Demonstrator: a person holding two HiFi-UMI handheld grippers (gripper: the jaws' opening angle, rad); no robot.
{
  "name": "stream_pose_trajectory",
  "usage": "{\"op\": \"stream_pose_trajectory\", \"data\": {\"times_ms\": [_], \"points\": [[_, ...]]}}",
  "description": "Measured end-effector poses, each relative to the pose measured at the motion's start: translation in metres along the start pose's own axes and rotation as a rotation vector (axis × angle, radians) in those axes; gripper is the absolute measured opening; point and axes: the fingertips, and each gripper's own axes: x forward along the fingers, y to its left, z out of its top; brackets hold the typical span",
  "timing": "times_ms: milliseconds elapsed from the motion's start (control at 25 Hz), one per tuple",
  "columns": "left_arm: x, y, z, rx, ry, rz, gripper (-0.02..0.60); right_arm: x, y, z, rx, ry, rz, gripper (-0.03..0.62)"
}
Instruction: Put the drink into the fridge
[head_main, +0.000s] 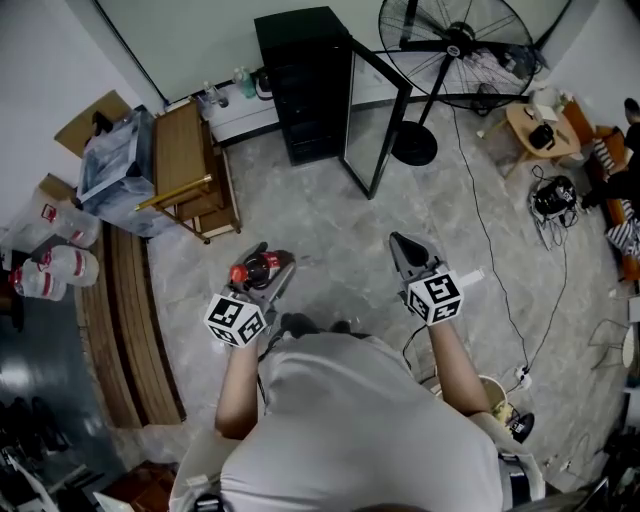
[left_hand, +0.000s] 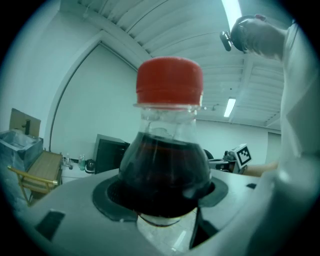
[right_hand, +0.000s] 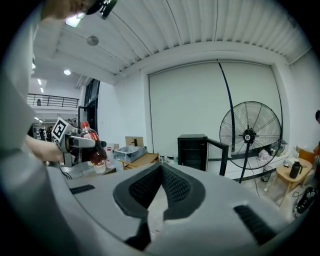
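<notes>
The drink is a dark cola bottle (head_main: 252, 269) with a red cap (left_hand: 169, 81). My left gripper (head_main: 266, 263) is shut on its body, holding it upright above the floor; the bottle (left_hand: 166, 165) fills the left gripper view. The same bottle (right_hand: 93, 146) shows at the left of the right gripper view. My right gripper (head_main: 402, 244) is held beside it, jaws together with nothing between them (right_hand: 161, 169). The black fridge (head_main: 305, 80) stands ahead against the far wall, its glass door (head_main: 376, 122) swung open to the right. It also shows as the fridge (right_hand: 193, 151) in the right gripper view.
A big standing fan (head_main: 456, 52) is right of the fridge, its cable (head_main: 498, 268) trailing over the floor. A wooden table (head_main: 190, 165) and a plastic box (head_main: 113, 160) stand at the left. A small stool (head_main: 541, 131) with items is at far right.
</notes>
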Motion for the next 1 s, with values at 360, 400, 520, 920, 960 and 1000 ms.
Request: {"op": "stream_pose_trajectory", "data": {"times_ms": [360,400,520,920,960,1000], "points": [[0.029,0.034,-0.001,-0.013,0.011,-0.008,0.301,0.036,-0.014,-0.007,0.018,0.029,-0.011,0.002],[0.033,0.041,0.000,-0.014,0.010,-0.014,0.301,0.043,-0.017,-0.006,0.018,0.031,-0.016,0.002],[0.048,0.062,0.005,-0.011,0.013,-0.043,0.299,0.067,-0.025,0.000,0.023,0.038,-0.041,0.002],[0.102,0.156,0.032,-0.029,0.037,-0.126,0.299,0.165,-0.038,0.032,0.038,0.054,-0.100,0.002],[0.107,0.165,0.034,-0.029,0.041,-0.137,0.299,0.174,-0.039,0.034,0.038,0.057,-0.110,0.002],[0.111,0.175,0.037,-0.029,0.045,-0.148,0.299,0.183,-0.040,0.036,0.039,0.060,-0.121,0.002]]}}
